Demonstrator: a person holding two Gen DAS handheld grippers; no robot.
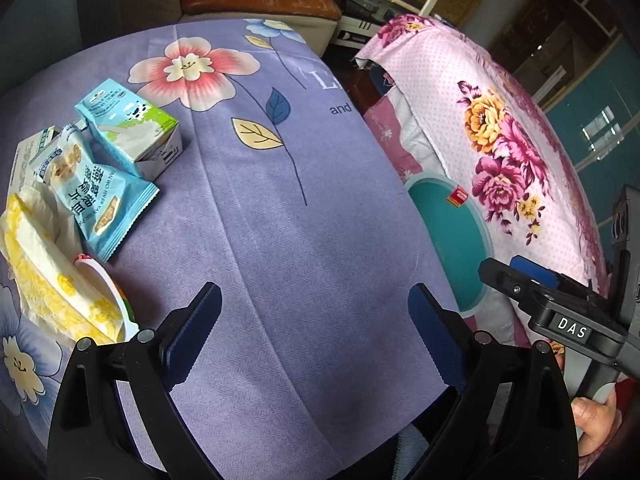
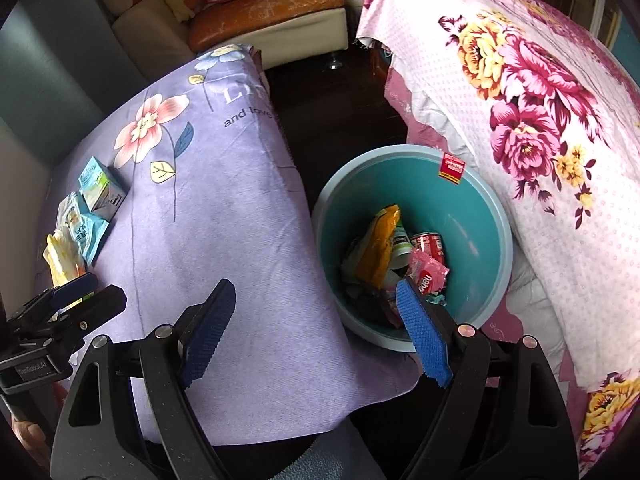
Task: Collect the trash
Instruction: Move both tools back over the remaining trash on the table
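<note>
A pile of trash lies at the left of the purple flowered tablecloth (image 1: 304,216): a blue milk carton (image 1: 132,132), a blue snack packet (image 1: 98,196), crumpled yellow-and-white tissue (image 1: 44,280) and a white cup (image 1: 108,288). My left gripper (image 1: 316,320) stands open and empty over bare cloth, right of the pile. The teal bin (image 2: 464,216) sits on the floor between table and bed, holding a yellow packet (image 2: 380,240), a red can (image 2: 432,244) and a pink wrapper (image 2: 428,272). My right gripper (image 2: 316,320) is open, nothing between its pads, near the bin's edge.
A bed with pink flowered bedding (image 2: 552,128) borders the bin on the right. A sofa with an orange cushion (image 2: 264,4) stands at the back. Dark floor (image 2: 332,112) shows between table and bed. The other gripper's body shows at the edge of each view.
</note>
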